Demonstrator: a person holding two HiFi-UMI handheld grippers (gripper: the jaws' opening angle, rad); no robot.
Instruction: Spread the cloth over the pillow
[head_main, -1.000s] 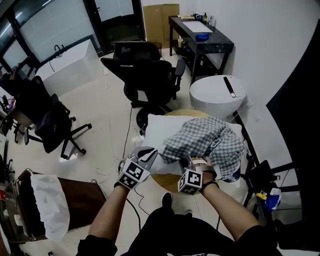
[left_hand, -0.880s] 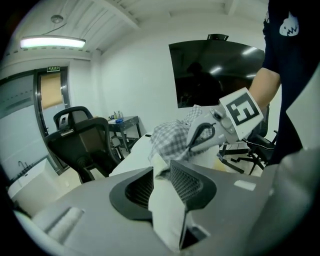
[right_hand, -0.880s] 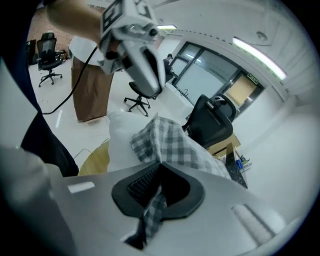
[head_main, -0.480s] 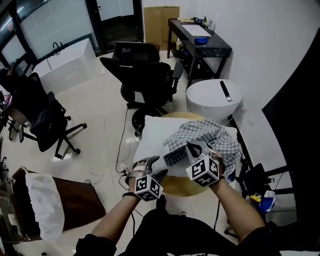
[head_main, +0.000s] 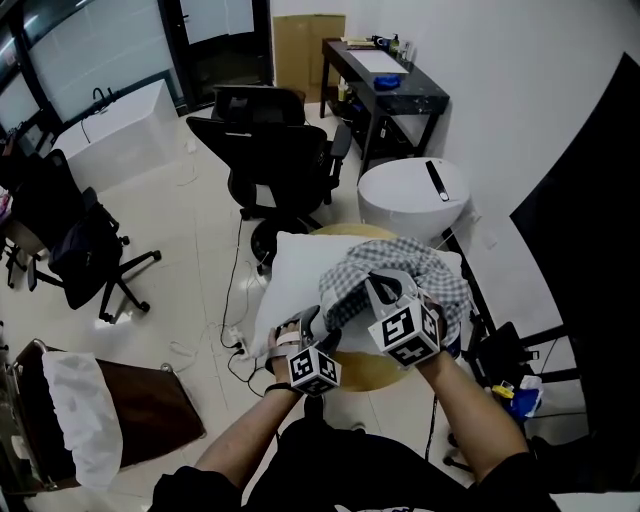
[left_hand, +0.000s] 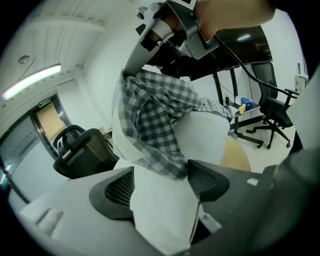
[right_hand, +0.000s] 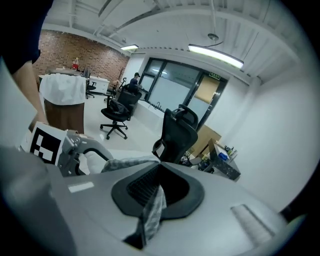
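A white pillow (head_main: 295, 270) lies on a round wooden table (head_main: 372, 368). A grey checked cloth (head_main: 405, 275) is bunched over the pillow's right half. My right gripper (head_main: 378, 292) is shut on a fold of the cloth (right_hand: 151, 207) and holds it up above the pillow. In the left gripper view the cloth (left_hand: 155, 120) hangs from that gripper in a drape. My left gripper (head_main: 316, 328) is at the pillow's near edge. Its jaws have just been opening and stand wide, with the pillow's corner (left_hand: 162, 210) and the cloth's hem between them, not pinched.
Black office chairs (head_main: 270, 150) stand beyond the table, another (head_main: 80, 250) at the left. A round white drum (head_main: 410, 190) and a black desk (head_main: 385, 75) sit behind on the right. A brown bin with a white liner (head_main: 75, 420) is at lower left. Cables trail across the floor.
My right gripper has risen, lifting the cloth higher off the pillow. My left gripper has dropped toward the pillow's near edge and its jaws have gone from shut to wide apart.
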